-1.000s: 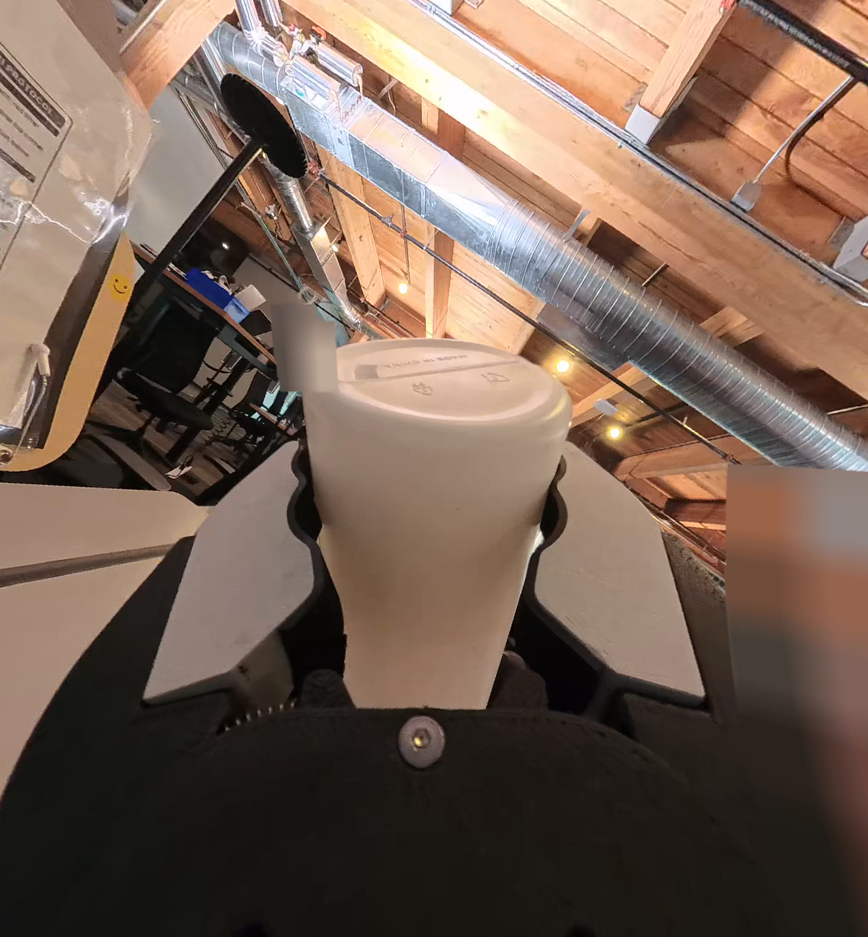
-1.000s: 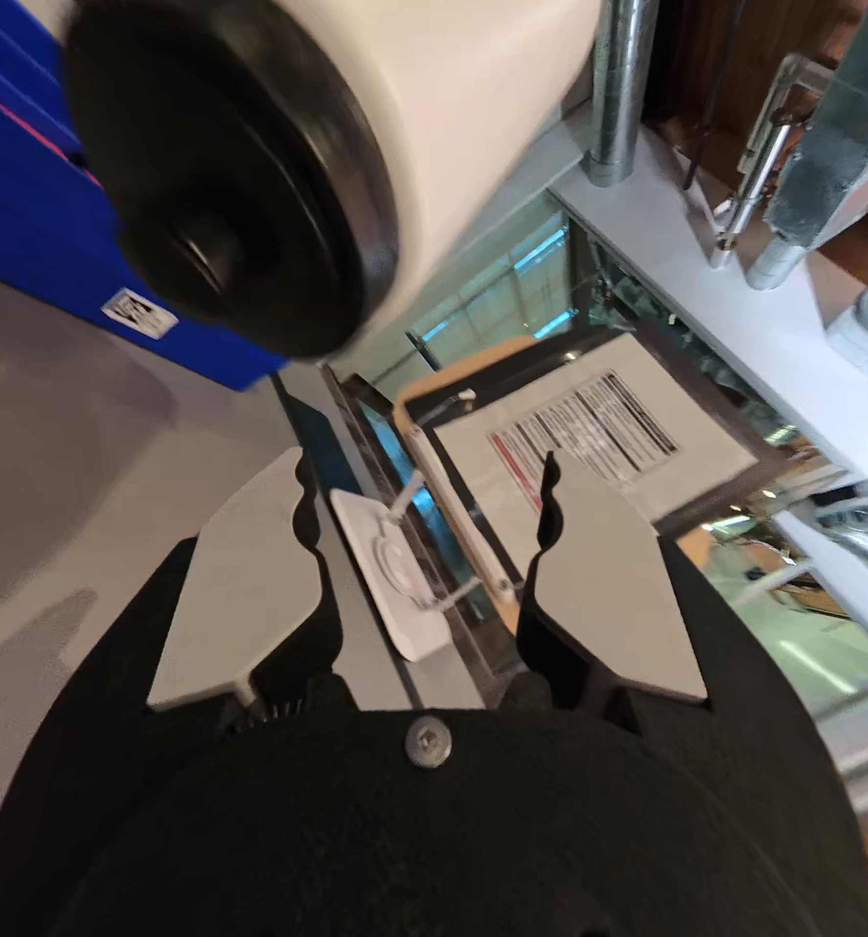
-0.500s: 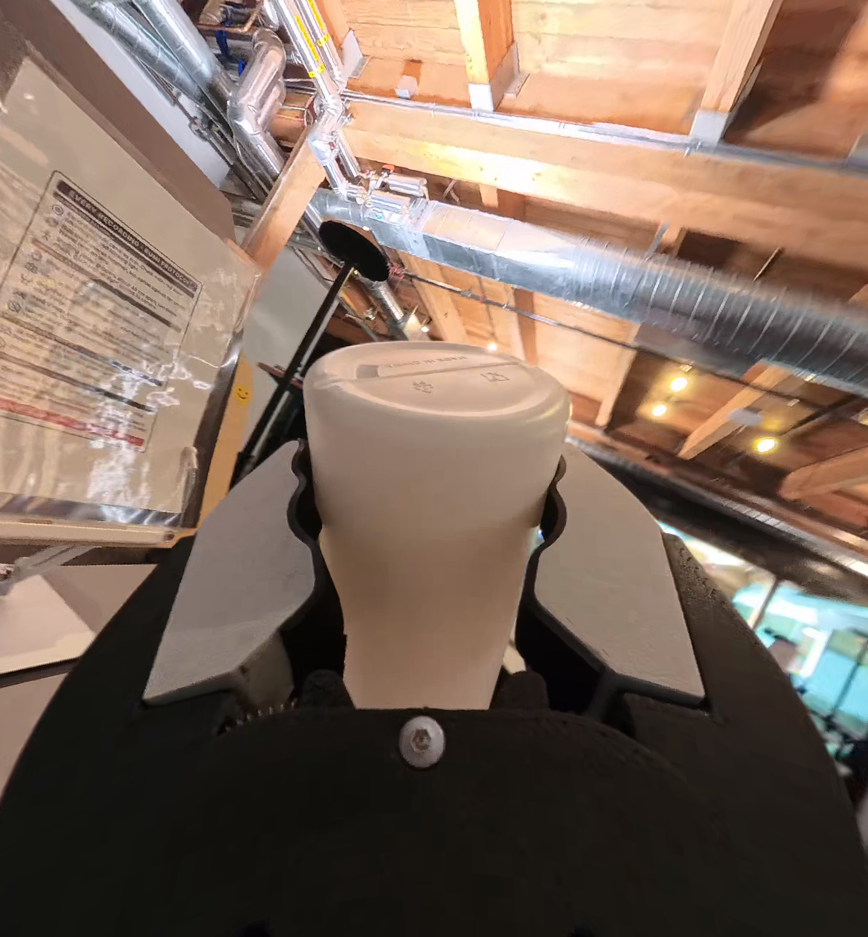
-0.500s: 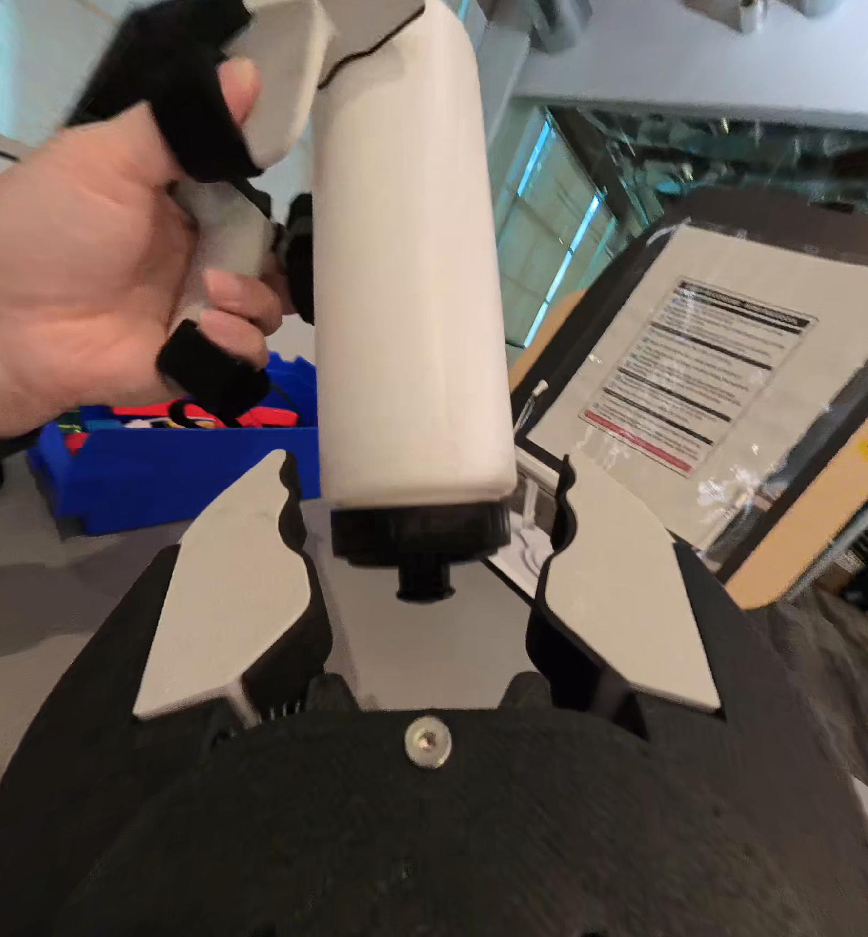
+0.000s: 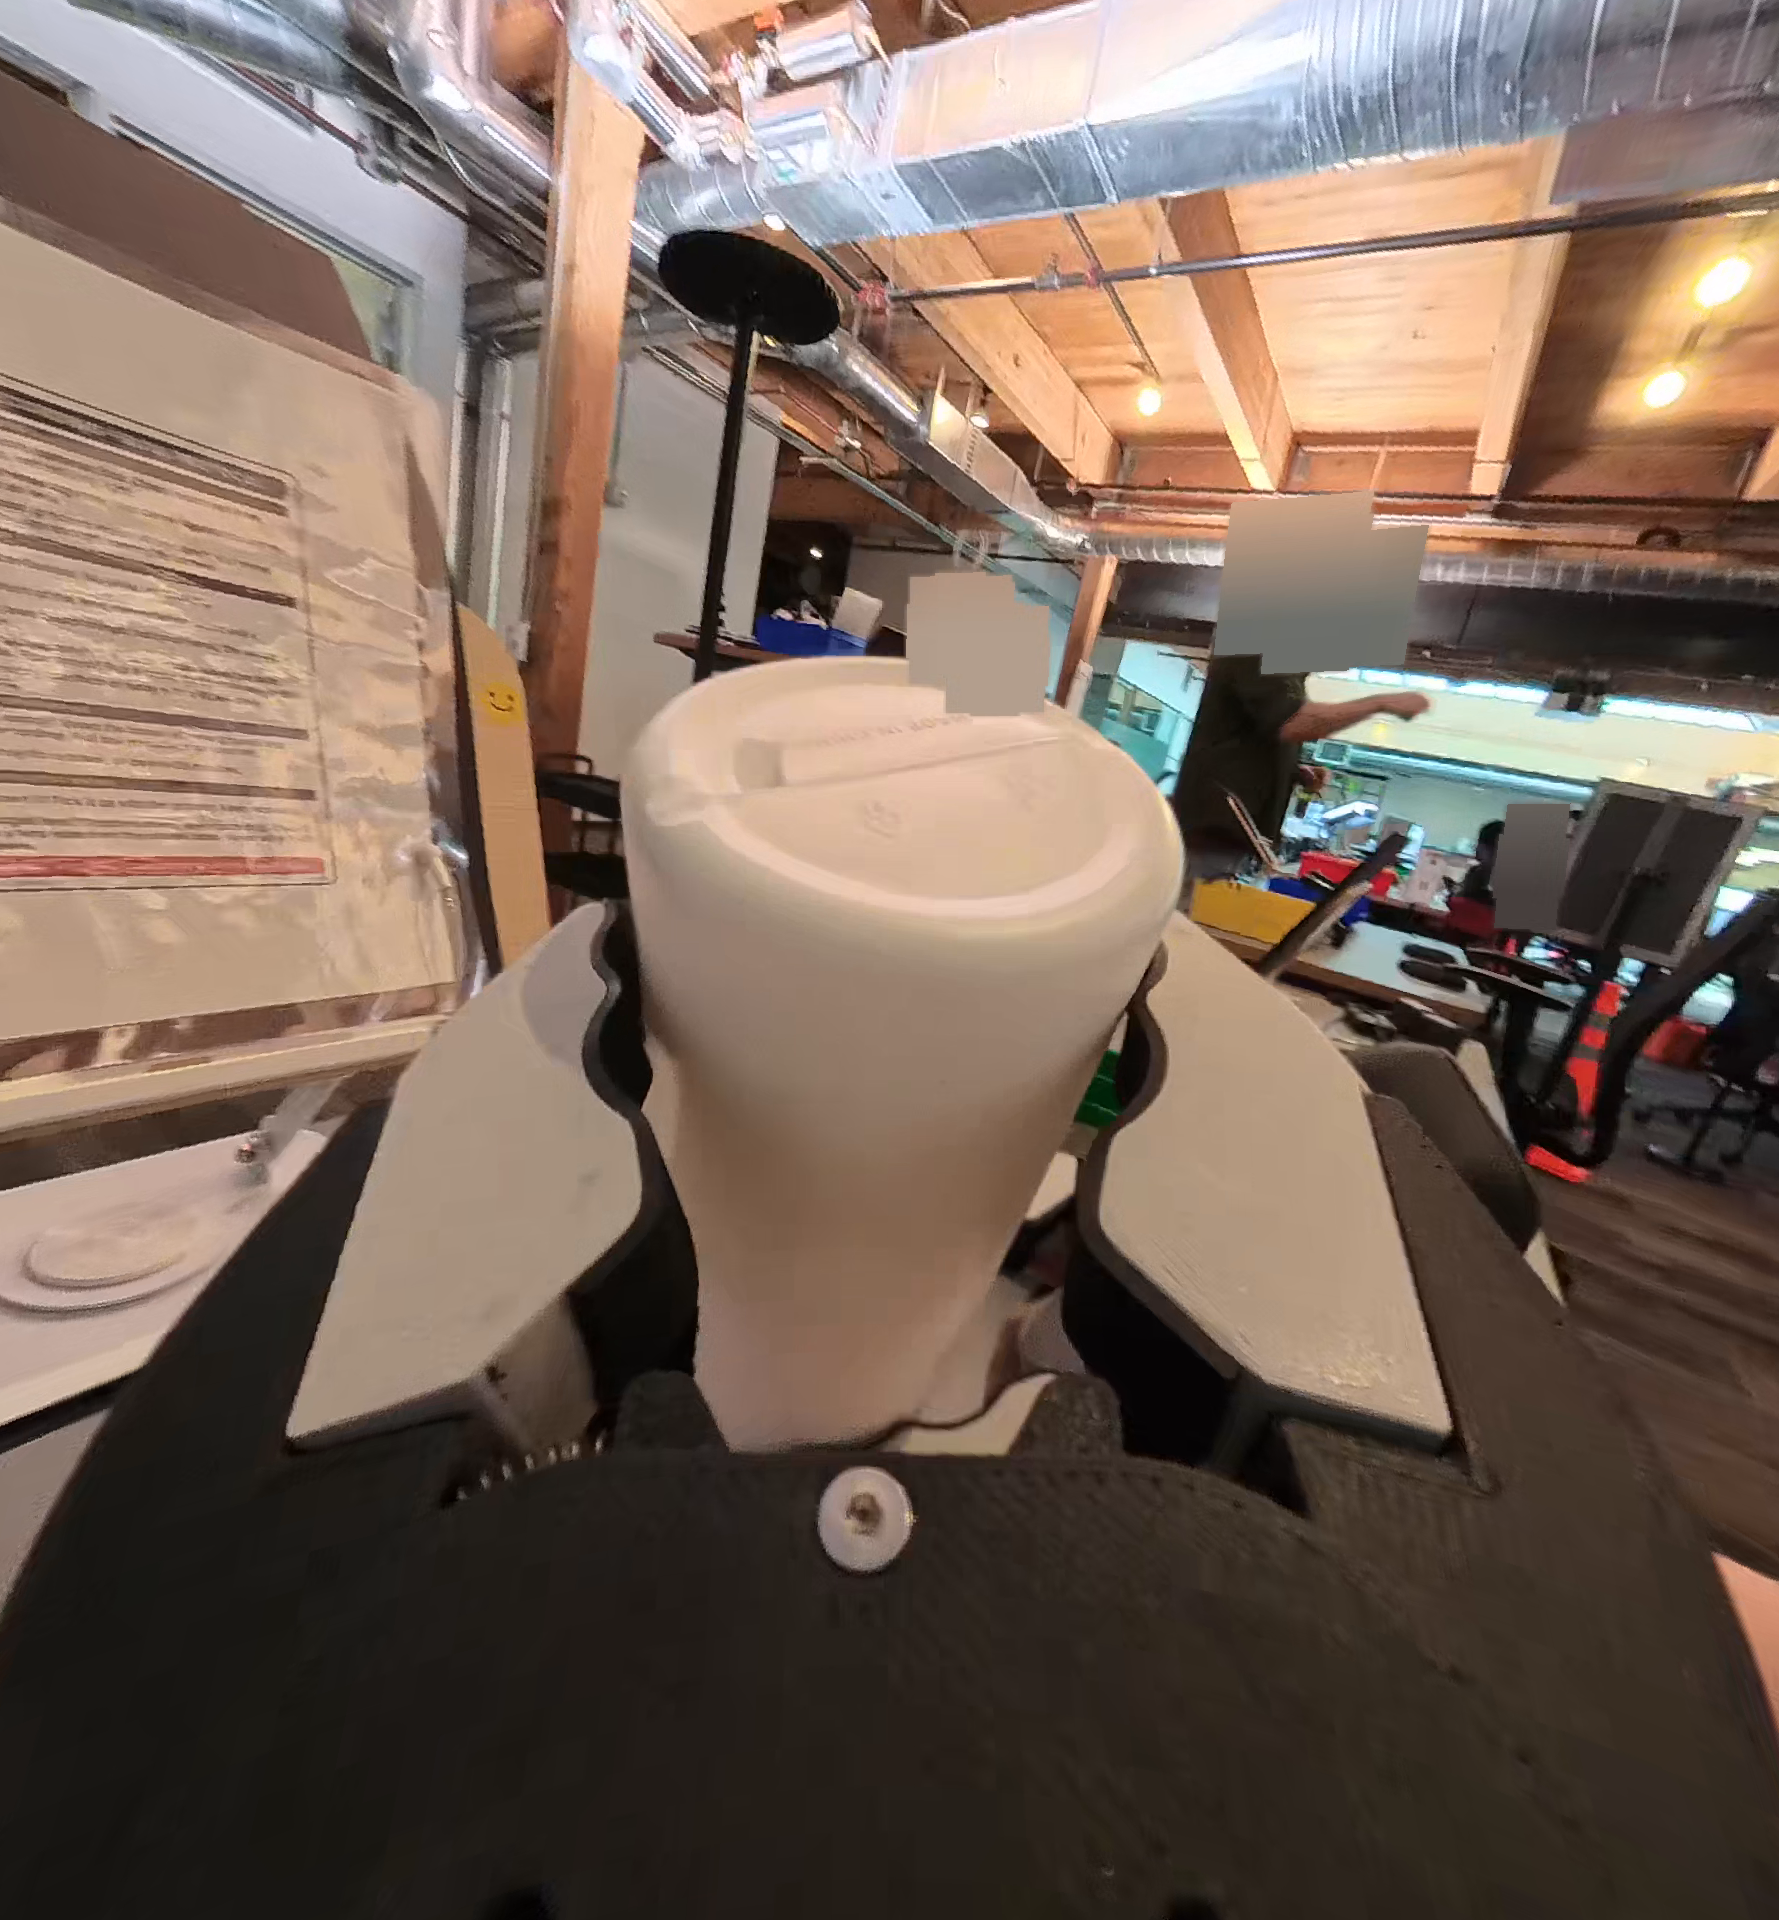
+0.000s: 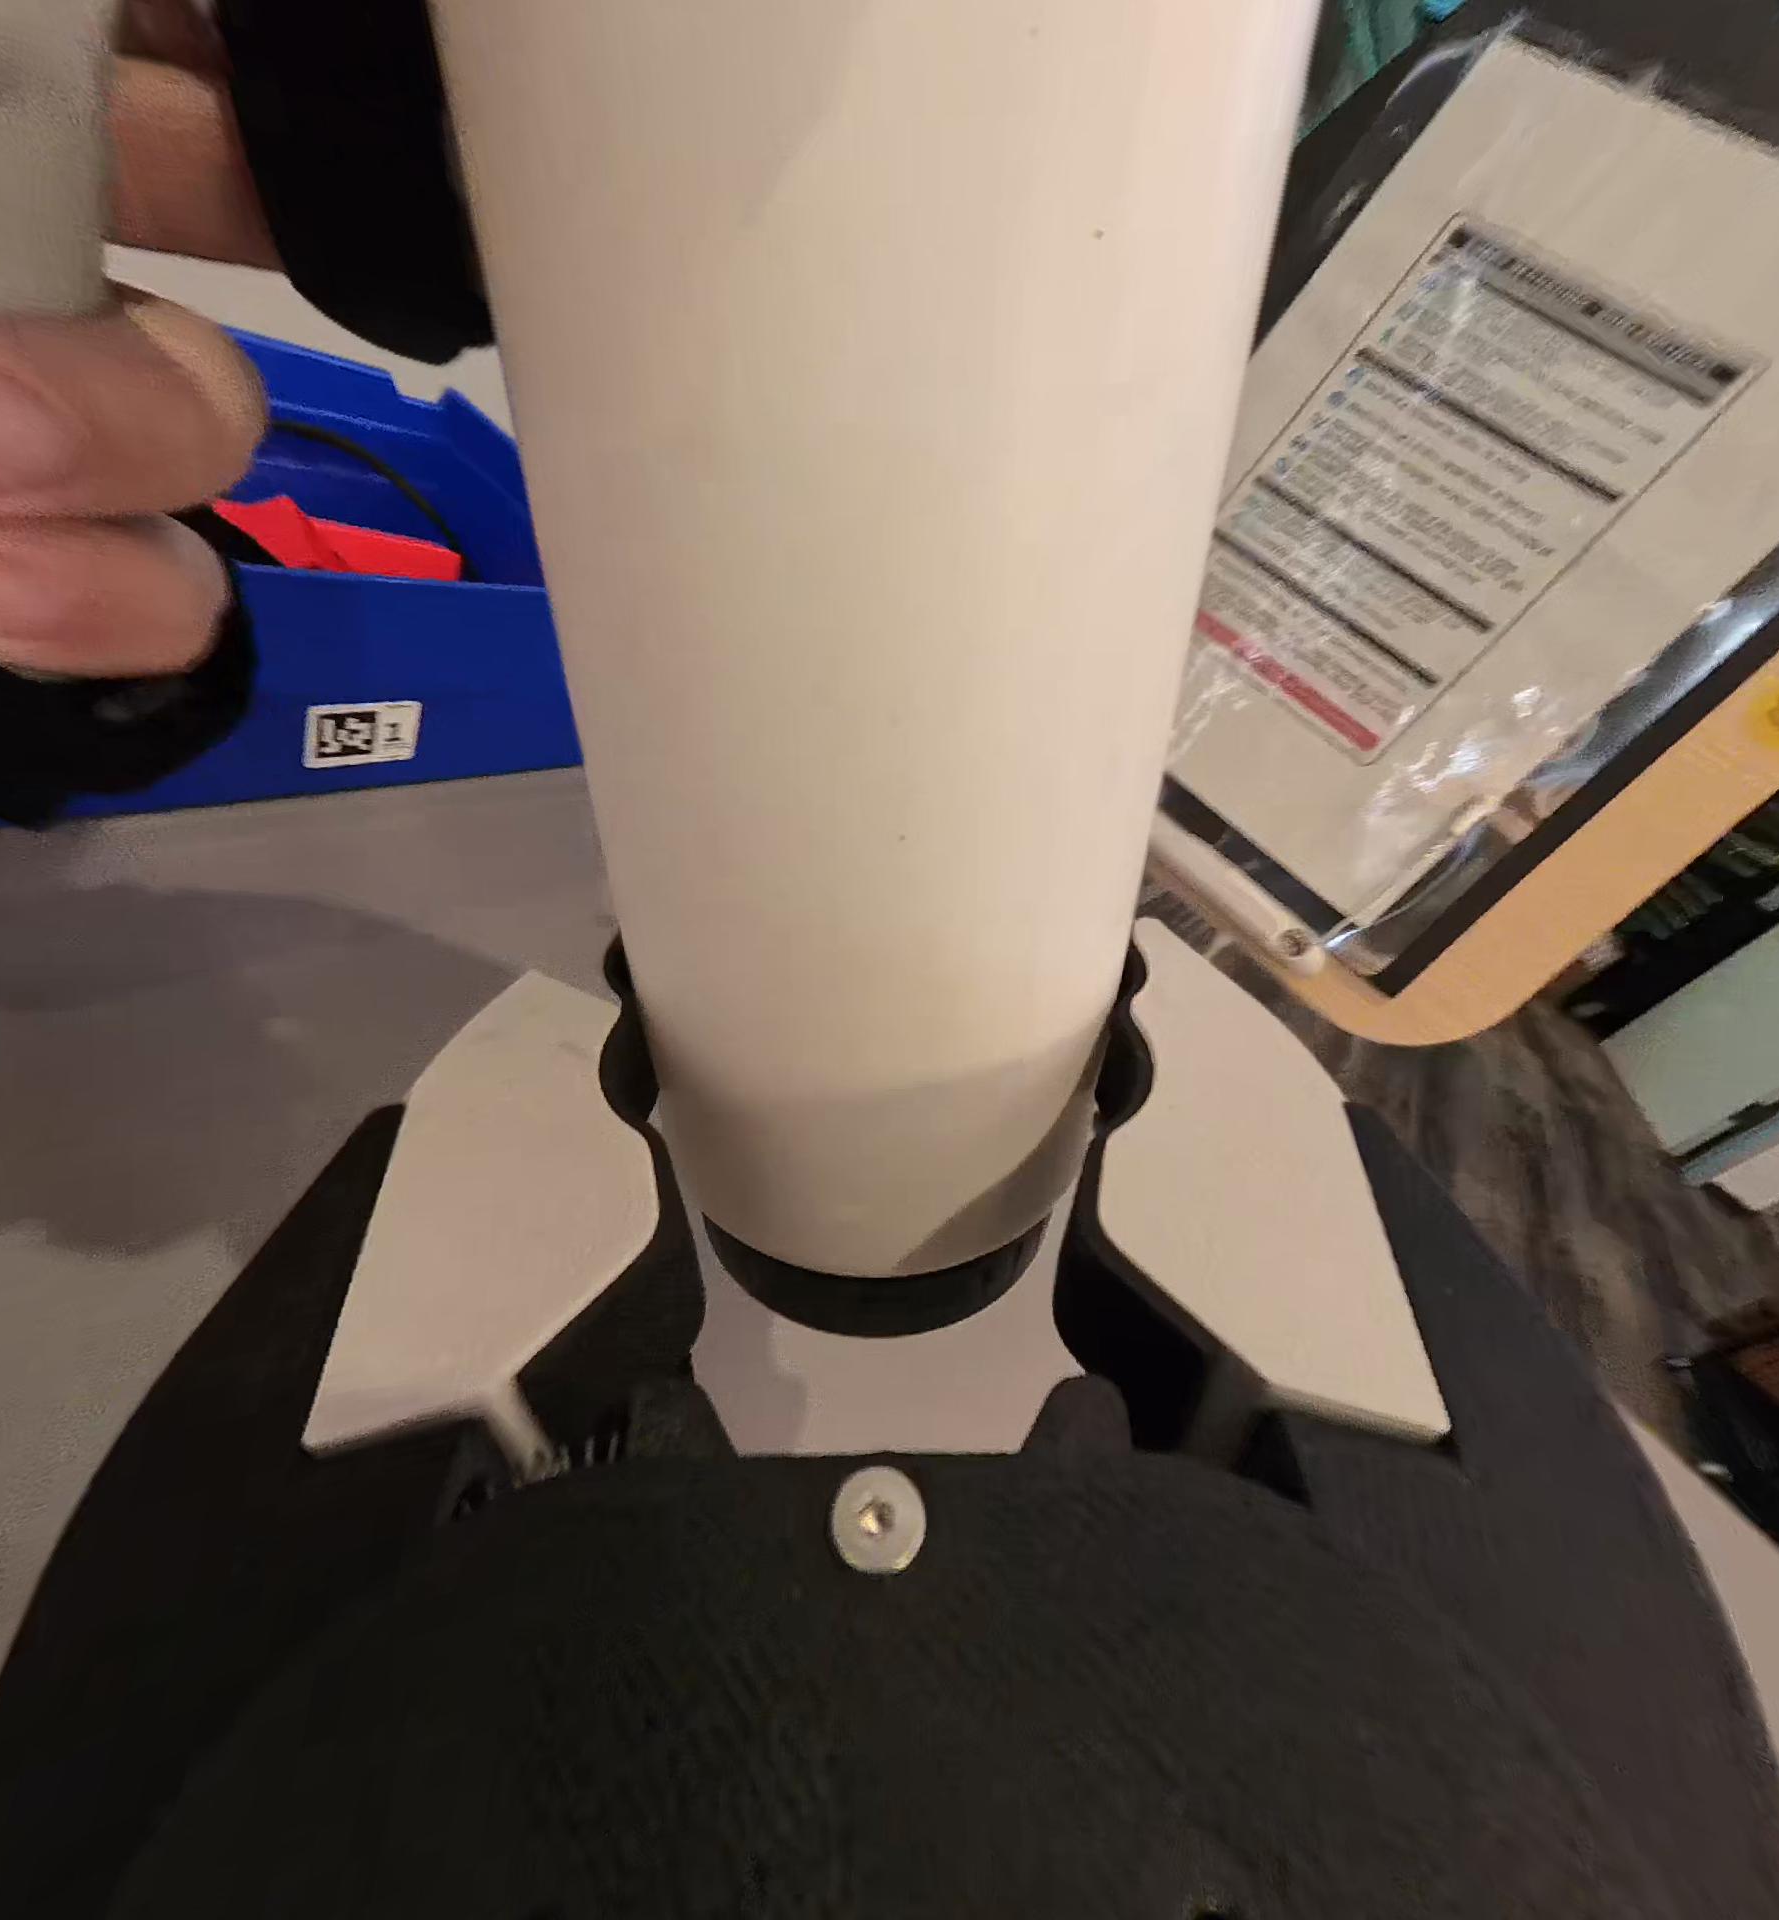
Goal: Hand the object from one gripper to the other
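Observation:
A white bottle (image 5: 895, 1039) with a black cap is held between both grippers. My left gripper (image 5: 880, 951) is shut on its body near the base, and the flat base faces that camera. In the right wrist view the bottle (image 6: 864, 623) hangs cap down. My right gripper (image 6: 874, 966) has both fingers pressed against its sides just above the black cap (image 6: 864, 1299). The left gripper's black body (image 6: 345, 156) and the hand (image 6: 64, 468) holding it show at the upper left of that view.
A blue bin (image 6: 428, 644) with red parts stands on the grey table (image 6: 189, 1039) behind the bottle. A framed printed sheet (image 6: 1436, 520) leans at the right; it also shows in the left wrist view (image 5: 116, 665). A black pole stand (image 5: 729, 468) and people at desks (image 5: 1238, 779) are farther off. About 12 cm separates my left fingertips from my right.
The right gripper has moved up around the bottle's cap end and its fingers now touch the bottle. The left gripper has tilted down from the ceiling toward the room, still holding the bottle.

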A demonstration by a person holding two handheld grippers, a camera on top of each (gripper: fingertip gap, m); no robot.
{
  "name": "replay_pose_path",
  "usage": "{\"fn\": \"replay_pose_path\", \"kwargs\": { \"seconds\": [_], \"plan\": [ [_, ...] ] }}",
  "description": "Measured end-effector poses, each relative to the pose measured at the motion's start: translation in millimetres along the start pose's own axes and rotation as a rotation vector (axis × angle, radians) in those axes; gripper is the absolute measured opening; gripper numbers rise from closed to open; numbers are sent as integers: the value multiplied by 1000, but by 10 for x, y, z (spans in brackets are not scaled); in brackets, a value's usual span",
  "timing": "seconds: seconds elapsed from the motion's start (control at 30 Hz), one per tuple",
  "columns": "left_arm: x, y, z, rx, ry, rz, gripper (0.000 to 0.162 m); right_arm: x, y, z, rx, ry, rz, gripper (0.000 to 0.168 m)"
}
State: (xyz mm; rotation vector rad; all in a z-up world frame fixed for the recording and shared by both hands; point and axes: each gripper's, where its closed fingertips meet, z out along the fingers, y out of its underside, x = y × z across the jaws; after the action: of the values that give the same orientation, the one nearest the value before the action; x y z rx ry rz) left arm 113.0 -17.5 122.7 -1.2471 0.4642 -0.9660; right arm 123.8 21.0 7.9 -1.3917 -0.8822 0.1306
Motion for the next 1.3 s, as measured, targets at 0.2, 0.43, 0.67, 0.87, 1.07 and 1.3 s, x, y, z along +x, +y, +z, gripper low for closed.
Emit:
{"fn": "replay_pose_path", "kwargs": {
  "seconds": [0.2, 0.43, 0.67, 0.87, 1.07, 1.3],
  "plan": [
    [89, -51, -18, -123, 106, 1, 110, 536, -111, -197, 26, 210, -338, 86],
    [79, 26, -312, -435, 143, 265, 114, 719, -172, -402, 72, 314, -879, 86],
    [21, 716, -342, -810, 53, 365, 113, 383, -3, -259, 52, 242, -1181, 87],
    [-209, 1425, -449, -1128, 10, 327, 102, 397, 43, -228, 22, 289, -1315, 87],
    [-287, 1716, -386, -1176, 33, 278, 93, 479, 206, -160, -21, 299, -1431, 87],
    [-184, 1949, -184, -1066, 200, -73, 91, 846, 110, -227, -41, 443, -1296, 89]
  ]
}}
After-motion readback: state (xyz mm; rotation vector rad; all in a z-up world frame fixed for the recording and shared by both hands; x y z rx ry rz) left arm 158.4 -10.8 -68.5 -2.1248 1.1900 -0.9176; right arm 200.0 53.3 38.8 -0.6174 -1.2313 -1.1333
